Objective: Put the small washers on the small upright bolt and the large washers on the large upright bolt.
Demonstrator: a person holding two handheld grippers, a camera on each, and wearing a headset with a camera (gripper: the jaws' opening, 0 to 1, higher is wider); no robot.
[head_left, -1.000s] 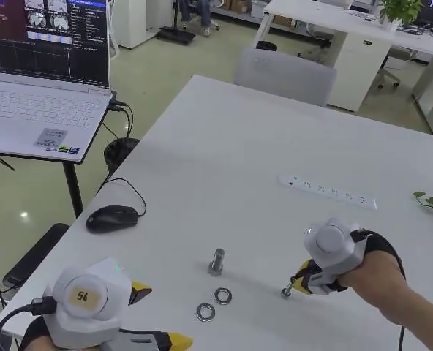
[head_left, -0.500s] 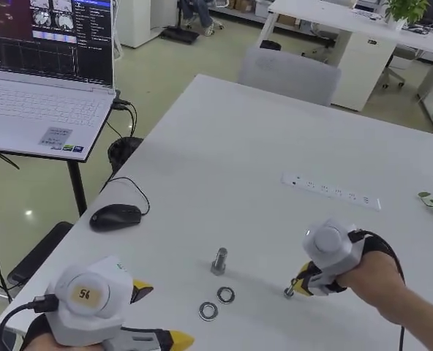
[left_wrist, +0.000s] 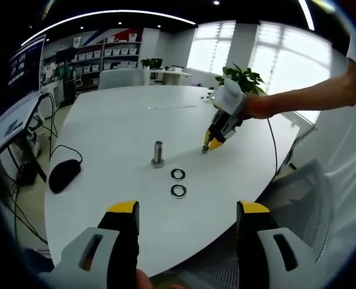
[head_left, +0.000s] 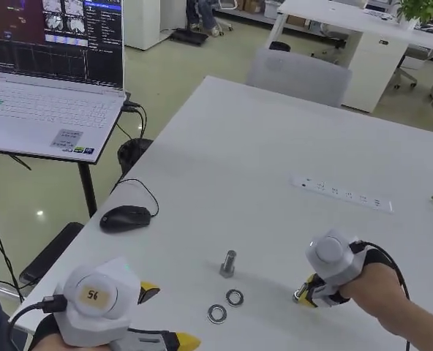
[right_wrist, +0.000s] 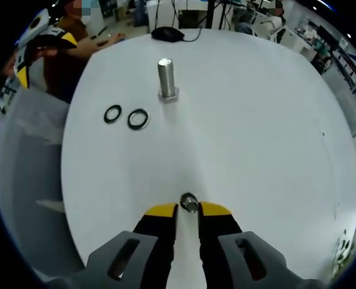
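Shifting since a second ago: honestly just our headset. The whole head view slides a little to the right, but the large bolt (head_left: 228, 263), the washers (head_left: 235, 297) and both grippers keep the same spacing to each other.
right gripper (right_wrist: 189, 211): stays low on the tabletop (head_left: 275, 146) with its fingers (right_wrist: 161, 212) pinched in on the small bolt (right_wrist: 189, 201). That bolt stands near the large bolt but clear of it, and looks upright as far as we can tell.
left gripper (left_wrist: 188, 217): fingers spread wide with nothing in them, hanging at the near edge of the tabletop.
washers: two of them lie flat, just beside each other, on the near side of the large bolt. Neither is on a bolt, and we can't tell large from small here.
meaning for the task: we reckon nothing has moved forward. The small bolt is probably just being steadied, and both washers are yet to be picked up.
writing: "56" on the tag (head_left: 93, 295) on top of the left gripper. The text on the laptop (head_left: 48, 110) is too small to read, and we see no brand on the power strip (head_left: 346, 195) or the mouse (head_left: 125, 217).
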